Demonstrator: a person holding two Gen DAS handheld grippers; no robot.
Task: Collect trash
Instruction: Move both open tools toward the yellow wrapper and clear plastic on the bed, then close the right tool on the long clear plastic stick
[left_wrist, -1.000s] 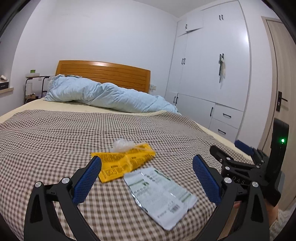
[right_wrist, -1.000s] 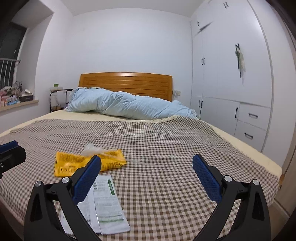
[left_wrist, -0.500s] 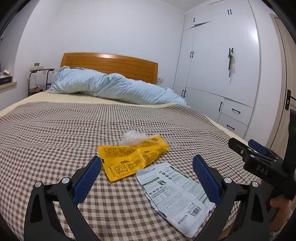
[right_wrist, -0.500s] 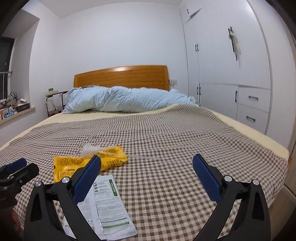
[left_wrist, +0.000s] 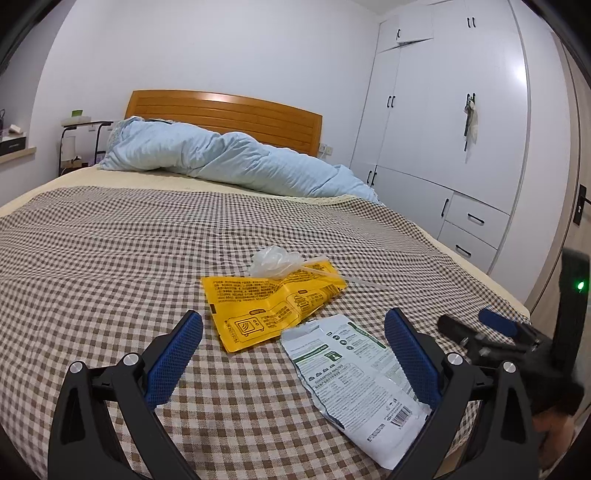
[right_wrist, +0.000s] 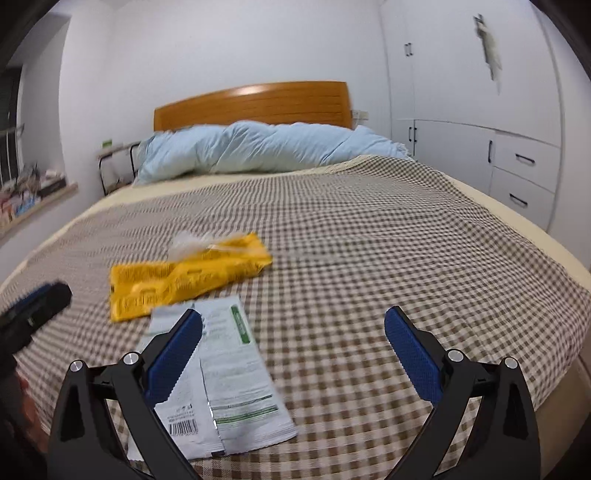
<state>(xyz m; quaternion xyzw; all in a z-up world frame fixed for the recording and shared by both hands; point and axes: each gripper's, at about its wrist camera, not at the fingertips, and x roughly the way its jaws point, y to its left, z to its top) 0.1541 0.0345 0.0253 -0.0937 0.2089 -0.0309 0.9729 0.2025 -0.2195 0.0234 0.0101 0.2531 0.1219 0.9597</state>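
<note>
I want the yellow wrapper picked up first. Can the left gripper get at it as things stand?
Probably yes. The left gripper is open and empty, and the yellow wrapper lies flat on the checked blanket just ahead of its fingers. Only the clear plastic scrap rests on its far edge; the near edge is free.

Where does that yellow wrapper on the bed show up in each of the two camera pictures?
Left wrist view: the yellow wrapper lies just below the picture's middle, beyond the gap between the fingers.
Right wrist view: it sits left of centre, beyond the left finger.
Shared landmark: the white pouch lies just nearer the cameras than the wrapper in both.
</note>
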